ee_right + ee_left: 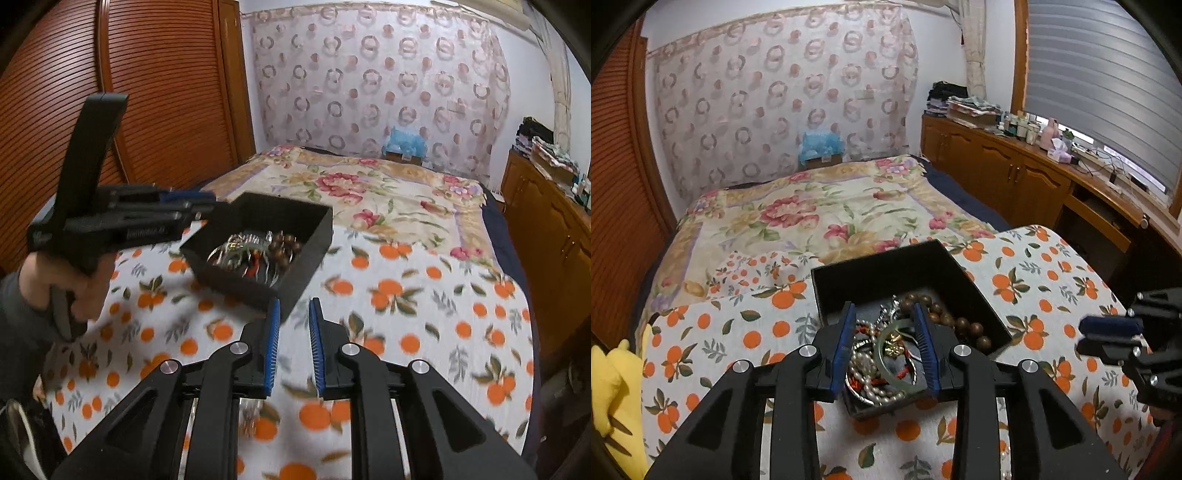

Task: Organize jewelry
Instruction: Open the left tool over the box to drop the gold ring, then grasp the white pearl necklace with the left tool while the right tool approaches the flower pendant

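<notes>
A black open box [871, 273] [317, 225] sits on the orange-print tablecloth and holds a tangle of jewelry: a pearl strand [871, 387], a green bangle [886, 362] and a brown bead bracelet [964, 325] [284, 245]. My left gripper [884, 314] [199, 206] is open above the box's near side, its fingers either side of the jewelry, holding nothing. My right gripper [294, 306] [1108, 332] is open and empty, just outside the box's near corner, over the cloth.
The table with the orange-print cloth [406, 314] stands against a bed with a floral cover [820, 206]. A wooden cabinet [1015, 166] with bottles runs along the right. A yellow cloth [613, 387] lies at the left table edge. A small item [251, 417] lies blurred under the right gripper.
</notes>
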`<state>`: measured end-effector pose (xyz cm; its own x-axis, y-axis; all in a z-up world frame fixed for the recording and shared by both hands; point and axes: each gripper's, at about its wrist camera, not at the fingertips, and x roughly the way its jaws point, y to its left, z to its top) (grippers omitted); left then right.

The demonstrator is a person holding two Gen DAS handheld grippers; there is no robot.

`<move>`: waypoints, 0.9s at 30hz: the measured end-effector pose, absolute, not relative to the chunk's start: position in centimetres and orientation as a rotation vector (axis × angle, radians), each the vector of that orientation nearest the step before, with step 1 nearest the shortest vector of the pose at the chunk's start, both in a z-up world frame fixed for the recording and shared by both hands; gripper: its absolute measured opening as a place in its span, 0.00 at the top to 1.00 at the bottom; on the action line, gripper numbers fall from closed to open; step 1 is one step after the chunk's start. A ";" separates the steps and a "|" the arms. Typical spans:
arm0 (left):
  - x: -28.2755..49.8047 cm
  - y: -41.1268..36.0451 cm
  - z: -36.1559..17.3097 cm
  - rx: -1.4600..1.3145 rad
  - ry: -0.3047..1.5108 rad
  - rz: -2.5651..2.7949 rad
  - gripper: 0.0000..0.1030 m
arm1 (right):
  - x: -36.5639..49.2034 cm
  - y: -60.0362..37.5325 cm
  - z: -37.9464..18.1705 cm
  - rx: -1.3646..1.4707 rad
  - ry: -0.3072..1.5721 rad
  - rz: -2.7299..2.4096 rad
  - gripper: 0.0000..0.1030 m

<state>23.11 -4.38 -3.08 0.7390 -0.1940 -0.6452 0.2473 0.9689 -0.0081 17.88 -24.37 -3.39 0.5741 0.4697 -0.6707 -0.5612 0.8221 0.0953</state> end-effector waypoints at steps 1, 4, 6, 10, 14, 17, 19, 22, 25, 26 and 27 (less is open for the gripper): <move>22.7 -4.5 -3.1 0.083 0.701 -0.244 0.71 | 17.4 -24.6 -3.7 -0.128 0.751 0.609 0.82; 21.7 -4.7 -3.0 0.090 0.695 -0.256 0.71 | 15.8 -24.8 -4.7 -0.139 0.768 0.621 0.82; 20.4 -5.1 -2.9 0.097 0.684 -0.271 0.71 | 14.7 -24.8 -5.6 -0.153 0.783 0.623 0.82; 18.4 -5.7 -3.0 0.108 0.678 -0.311 0.70 | 13.6 -24.5 -6.9 -0.177 0.816 0.631 0.82; 16.5 -6.7 -4.2 0.116 0.700 -0.355 0.70 | 13.4 -24.2 -7.8 -0.177 0.841 0.636 0.79; 15.6 -7.1 -5.6 0.126 0.730 -0.375 0.70 | 13.4 -23.8 -8.3 -0.184 0.857 0.640 0.77; 15.2 -7.5 -6.6 0.131 0.756 -0.389 0.70 | 13.4 -23.5 -8.7 -0.194 0.870 0.647 0.77; 15.0 -7.8 -7.7 0.139 0.782 -0.402 0.70 | 13.5 -22.9 -9.1 -0.222 0.883 0.644 0.77; 14.8 -8.2 -8.4 0.141 0.803 -0.418 0.70 | 13.5 -22.7 -9.1 -0.233 0.886 0.642 0.77; 14.7 -8.4 -8.6 0.142 0.810 -0.427 0.70 | 13.5 -22.7 -9.0 -0.236 0.887 0.641 0.84; 14.6 -8.5 -8.7 0.142 0.815 -0.434 0.70 | 13.6 -22.7 -9.0 -0.238 0.892 0.642 0.89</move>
